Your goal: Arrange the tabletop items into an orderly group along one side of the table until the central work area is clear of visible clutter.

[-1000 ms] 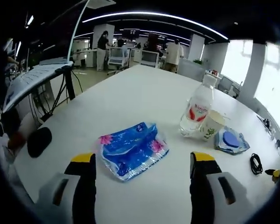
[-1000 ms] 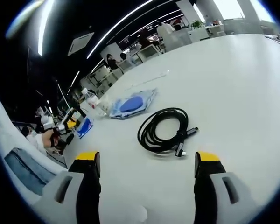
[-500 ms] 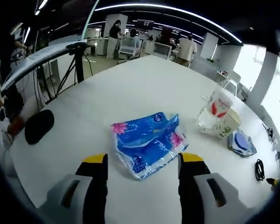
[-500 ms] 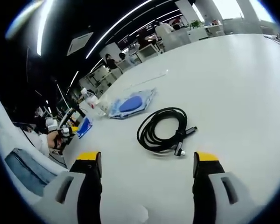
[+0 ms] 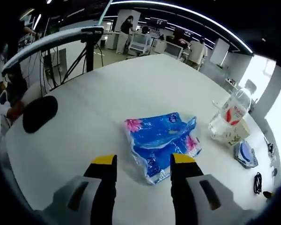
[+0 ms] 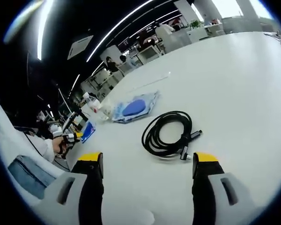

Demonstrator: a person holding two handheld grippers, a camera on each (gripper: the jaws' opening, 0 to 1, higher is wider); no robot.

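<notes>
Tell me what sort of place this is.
Probably an open-plan office or lab: a long white table, people standing at desks with monitors behind it, ceiling strip lights, and a camera tripod nearby.

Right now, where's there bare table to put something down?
Free: the wide stretch beyond the blue tissue pack, and the area past the coiled black cable. Crowded: where the water bottle, paper cup and wipes pouch cluster.

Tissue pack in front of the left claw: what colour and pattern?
Blue tissue pack with pink flowers, clearest in the left gripper view.
</notes>
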